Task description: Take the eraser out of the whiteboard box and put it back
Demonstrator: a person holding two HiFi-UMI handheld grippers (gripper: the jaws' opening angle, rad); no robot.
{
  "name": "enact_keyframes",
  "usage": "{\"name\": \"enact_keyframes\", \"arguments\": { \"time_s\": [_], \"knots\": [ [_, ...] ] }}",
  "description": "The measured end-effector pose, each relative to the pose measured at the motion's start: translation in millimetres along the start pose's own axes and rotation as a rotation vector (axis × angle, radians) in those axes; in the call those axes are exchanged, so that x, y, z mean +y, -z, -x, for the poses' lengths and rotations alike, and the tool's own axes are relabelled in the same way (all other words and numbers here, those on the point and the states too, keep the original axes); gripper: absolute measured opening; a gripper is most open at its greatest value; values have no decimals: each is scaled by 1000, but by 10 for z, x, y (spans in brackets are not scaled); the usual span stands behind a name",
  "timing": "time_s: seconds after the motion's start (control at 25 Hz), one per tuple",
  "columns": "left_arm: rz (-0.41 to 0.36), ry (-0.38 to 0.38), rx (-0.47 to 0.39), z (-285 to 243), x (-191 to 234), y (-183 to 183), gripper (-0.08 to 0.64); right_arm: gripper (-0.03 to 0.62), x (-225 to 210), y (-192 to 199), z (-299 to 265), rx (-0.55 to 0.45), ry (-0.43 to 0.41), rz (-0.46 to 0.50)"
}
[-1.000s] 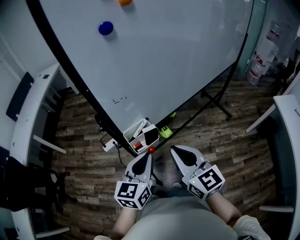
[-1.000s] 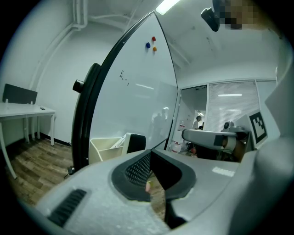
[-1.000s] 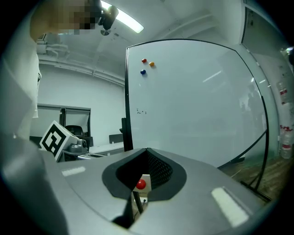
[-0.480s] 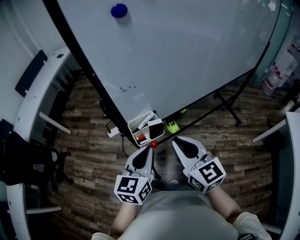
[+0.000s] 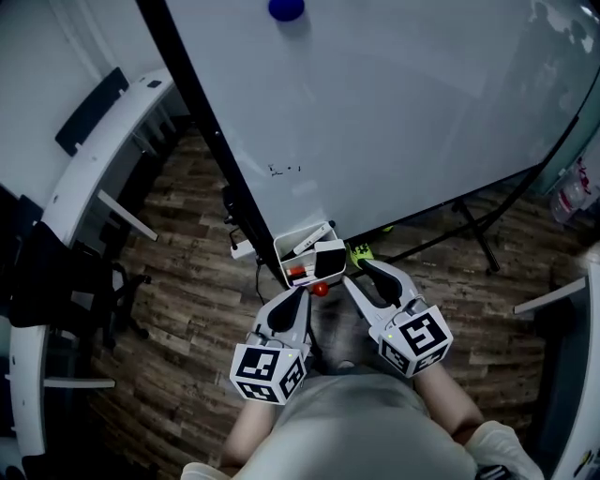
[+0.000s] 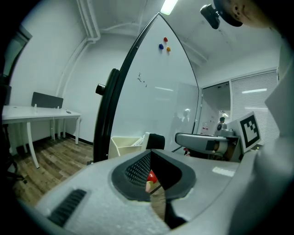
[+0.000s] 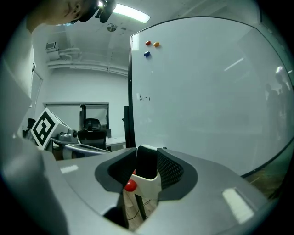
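The white whiteboard box [image 5: 292, 255] hangs at the whiteboard's bottom corner, and the black eraser [image 5: 330, 257] stands upright in its right end. My right gripper [image 5: 356, 279] sits just below and right of the eraser. Its jaws have just been opening. In the right gripper view the eraser [image 7: 147, 161] shows in the gap of the right gripper [image 7: 147, 171], with the pads apart from it, above the box wall [image 7: 149, 184]. My left gripper [image 5: 297, 298] hangs below the box, jaws together and empty. From the left gripper [image 6: 150, 178], box [image 6: 123, 146] and eraser [image 6: 156, 141] lie ahead.
The whiteboard [image 5: 403, 122] on its black stand fills the upper view, with a blue magnet [image 5: 286, 8] at the top. Markers [image 5: 310, 243] lie in the box. A small red ball [image 5: 321, 289] sits just below it. White desks [image 5: 103, 150] and a dark chair [image 5: 56, 281] stand left.
The right gripper has come up closer to the box's eraser end and its jaws have parted. The box now sits nearer both grippers in the head view. The left gripper has barely shifted.
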State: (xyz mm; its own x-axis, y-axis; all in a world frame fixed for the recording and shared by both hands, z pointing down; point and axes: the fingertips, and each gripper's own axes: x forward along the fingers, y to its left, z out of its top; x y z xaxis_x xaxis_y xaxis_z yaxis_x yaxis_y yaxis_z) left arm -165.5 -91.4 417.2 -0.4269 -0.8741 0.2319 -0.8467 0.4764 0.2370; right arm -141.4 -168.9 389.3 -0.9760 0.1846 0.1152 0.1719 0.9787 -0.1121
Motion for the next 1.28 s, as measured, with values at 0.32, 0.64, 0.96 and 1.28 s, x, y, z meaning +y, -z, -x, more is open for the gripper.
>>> {"name": "enact_keyframes", "arguments": {
  "time_s": [0.32,0.64,0.96,1.28],
  "knots": [
    [23,-77,-8,14,133,-2,2,218,-62,100,-224,51,-56,11],
    [49,-143,-20,48,226,-10,2,282,-109,195,-437,89,-112,11],
    [71,-210,-30,147,344,1,2,288,-76,237,-648,111,-168,18],
    [78,-244,-34,184,442,-1,2,276,-71,239,-682,106,-172,33]
  ]
}}
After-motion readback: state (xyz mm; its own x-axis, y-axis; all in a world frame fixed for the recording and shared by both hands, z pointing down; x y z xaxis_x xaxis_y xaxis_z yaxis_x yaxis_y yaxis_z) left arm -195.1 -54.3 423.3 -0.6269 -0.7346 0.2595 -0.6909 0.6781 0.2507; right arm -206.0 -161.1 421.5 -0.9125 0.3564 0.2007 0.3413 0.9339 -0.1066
